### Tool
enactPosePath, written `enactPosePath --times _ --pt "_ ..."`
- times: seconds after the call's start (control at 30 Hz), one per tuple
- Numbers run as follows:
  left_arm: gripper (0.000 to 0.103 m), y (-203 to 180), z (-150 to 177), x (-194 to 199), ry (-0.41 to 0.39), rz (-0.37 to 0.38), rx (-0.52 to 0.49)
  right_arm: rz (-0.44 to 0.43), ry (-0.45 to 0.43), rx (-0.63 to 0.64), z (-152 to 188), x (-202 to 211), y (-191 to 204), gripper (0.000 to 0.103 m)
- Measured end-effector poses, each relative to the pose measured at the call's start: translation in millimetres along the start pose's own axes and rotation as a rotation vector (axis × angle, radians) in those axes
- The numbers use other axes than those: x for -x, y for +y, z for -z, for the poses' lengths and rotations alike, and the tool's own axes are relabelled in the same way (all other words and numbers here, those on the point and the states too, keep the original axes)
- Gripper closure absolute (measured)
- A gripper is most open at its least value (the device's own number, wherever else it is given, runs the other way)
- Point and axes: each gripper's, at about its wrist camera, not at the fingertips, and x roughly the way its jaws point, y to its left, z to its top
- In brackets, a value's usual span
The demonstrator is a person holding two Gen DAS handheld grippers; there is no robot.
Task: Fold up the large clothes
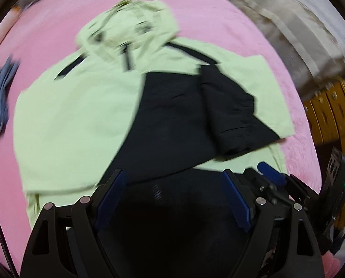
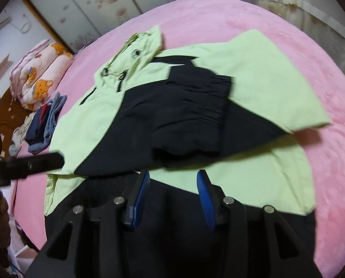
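A: Nearest the lens on the left side, the left gripper (image 1: 173,180) has its blue pads (image 1: 111,199) spread wide, nothing between them, hanging just over the black hem of the jacket (image 1: 79,120)

B: Same on the other side. The right gripper (image 2: 172,178) is released too, blue pads (image 2: 139,199) apart, sitting over the near edge where the black hem meets the pale green cloth

A: And the jacket (image 2: 265,74) itself?

B: Spread flat on the pink bedspread (image 2: 218,16), hood (image 2: 137,48) at the far end, hem toward the cameras. Both sleeves are folded in across the body: one black sleeve (image 2: 191,113) lies over the chest, with a green panel angled out to the right

A: From the left wrist view the hood (image 1: 128,27) is blurred but clearly points away, and the black sleeve (image 1: 230,108) crosses the middle. The right gripper shows at the right edge of that view (image 1: 272,171), near mine

B: I see the left tool as a dark bar (image 2: 26,162) coming in from the left. Beyond it, a small pile of blue and red clothes (image 2: 45,122) lies on the bed beside the jacket, and a rolled quilt with bear prints (image 2: 40,74) sits further back

A: That pile shows at my left edge too (image 1: 1,97), well apart from the jacket
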Motion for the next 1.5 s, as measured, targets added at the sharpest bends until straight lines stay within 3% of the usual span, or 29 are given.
enactPosePath --times 0.2,0.37,0.57,0.67,0.73,0.77,0.87,1.03,1.1,1.33,1.5 --pt "0.021 -76 -12 -20 -0.036 -0.076 -0.280 0.062 -0.011 -0.099 10 17 -44 0.061" --pt "0.021 -131 -4 -50 -0.122 -0.239 -0.523 0.083 0.008 -0.186 10 20 -86 0.060" --pt "0.022 -162 8 -95 -0.120 -0.374 -0.689 0.075 0.022 -0.217 5 21 -127 0.060" --pt "0.027 -168 13 -111 -0.125 -0.469 -0.745 0.064 0.029 -0.223 0 20 -140 0.060" --pt "0.036 -169 14 -118 -0.108 -0.474 -0.756 0.054 0.032 -0.226 -3 19 -145 0.061" --pt "0.046 -169 12 -120 -0.094 -0.462 -0.755 0.052 0.034 -0.227 -4 18 -149 0.061" --pt "0.063 -168 4 -122 -0.048 -0.388 -0.717 0.038 0.041 -0.227 -8 15 -155 0.060" --pt "0.074 -163 -15 -106 -0.051 -0.275 -0.597 0.007 0.061 -0.200 -17 9 -161 0.060" --pt "0.086 -154 -29 -95 -0.068 -0.228 -0.488 -0.006 0.069 -0.186 -22 3 -161 0.060" --pt "0.092 -101 -81 -43 -0.230 0.014 0.000 -0.044 0.056 -0.162 -47 -21 -154 0.060" --pt "0.094 -58 -100 -11 -0.355 0.039 0.219 -0.018 0.033 -0.090 -58 -35 -138 0.060"
